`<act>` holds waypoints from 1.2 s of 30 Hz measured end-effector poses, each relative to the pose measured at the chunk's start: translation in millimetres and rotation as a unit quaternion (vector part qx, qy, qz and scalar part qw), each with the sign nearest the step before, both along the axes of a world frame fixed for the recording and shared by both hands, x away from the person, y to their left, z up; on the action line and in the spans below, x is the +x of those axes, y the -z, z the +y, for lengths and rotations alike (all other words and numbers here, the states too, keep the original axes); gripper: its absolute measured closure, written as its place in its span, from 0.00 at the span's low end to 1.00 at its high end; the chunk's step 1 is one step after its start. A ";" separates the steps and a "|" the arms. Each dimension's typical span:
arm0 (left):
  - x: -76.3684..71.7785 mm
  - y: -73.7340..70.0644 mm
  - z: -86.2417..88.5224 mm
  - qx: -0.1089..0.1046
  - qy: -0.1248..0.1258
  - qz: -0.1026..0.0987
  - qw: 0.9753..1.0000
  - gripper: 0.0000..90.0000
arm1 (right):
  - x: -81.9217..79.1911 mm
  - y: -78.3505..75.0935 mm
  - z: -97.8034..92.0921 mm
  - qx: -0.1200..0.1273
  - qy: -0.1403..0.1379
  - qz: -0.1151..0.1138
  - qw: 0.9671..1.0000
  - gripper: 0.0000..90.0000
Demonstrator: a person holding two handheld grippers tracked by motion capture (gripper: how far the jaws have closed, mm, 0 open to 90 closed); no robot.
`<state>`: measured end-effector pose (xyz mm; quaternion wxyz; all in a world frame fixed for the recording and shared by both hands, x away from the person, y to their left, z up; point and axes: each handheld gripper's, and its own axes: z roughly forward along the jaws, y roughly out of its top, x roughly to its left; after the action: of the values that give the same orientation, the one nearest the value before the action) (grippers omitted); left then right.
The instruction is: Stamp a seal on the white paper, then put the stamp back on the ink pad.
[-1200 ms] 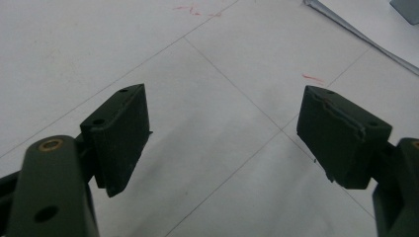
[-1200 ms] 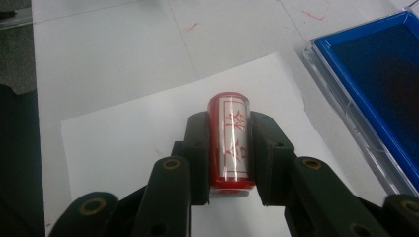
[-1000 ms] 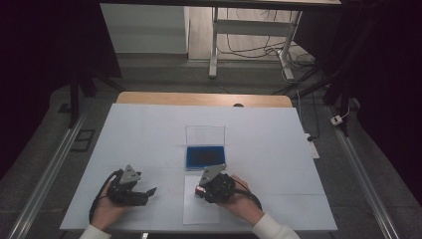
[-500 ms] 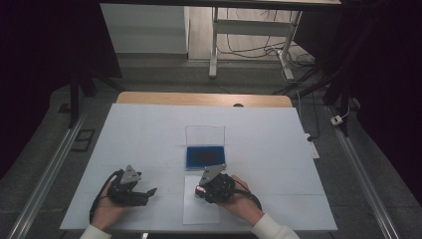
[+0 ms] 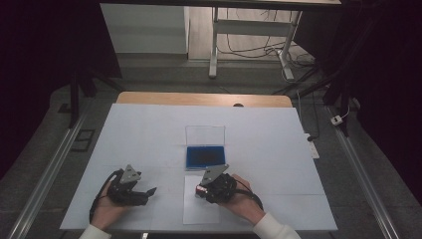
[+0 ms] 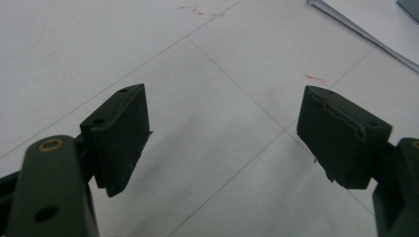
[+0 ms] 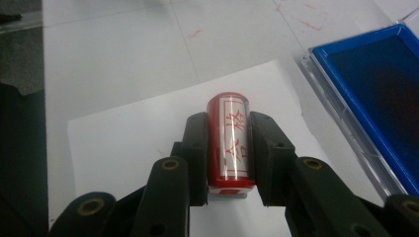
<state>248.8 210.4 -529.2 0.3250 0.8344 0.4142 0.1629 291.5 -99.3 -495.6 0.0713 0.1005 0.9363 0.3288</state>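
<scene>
Right gripper (image 7: 228,148) is clenching the red stamp (image 7: 230,143) over the paper sheet (image 7: 123,143), seemingly pressing a mark; lifting straight up likely comes next, left gripper (image 6: 222,133) idling wide open.

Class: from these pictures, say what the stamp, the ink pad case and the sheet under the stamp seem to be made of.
Stamp: likely glossy red plastic; it shows a bright streak of reflected light.
Case: blue plastic tray, clear rim and lid.
Sheet: matte white paper, thin and flat.

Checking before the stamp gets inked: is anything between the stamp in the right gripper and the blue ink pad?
Nothing visible. The right gripper holds the red stamp over the white sheet; the open blue ink pad lies just beyond it, uncovered.
</scene>
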 end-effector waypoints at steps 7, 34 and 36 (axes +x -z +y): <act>0.1 0.2 0.5 -0.001 -0.001 0.000 1.000 0.23 | 4.5 -14.5 -10.4 0.045 0.014 0.007 0.999 0.77; 0.8 1.1 0.7 0.000 -0.001 0.000 1.000 0.23 | 23.4 -47.8 -43.1 0.092 0.078 -0.040 0.992 0.77; 0.6 0.7 0.6 0.003 0.001 0.000 1.000 0.23 | 27.0 -45.8 -41.6 0.091 0.080 -0.038 0.992 0.77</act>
<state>249.4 211.0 -529.8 0.3226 0.8361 0.4125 0.1636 318.5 -140.9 -449.8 0.1232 0.1691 0.8882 0.4091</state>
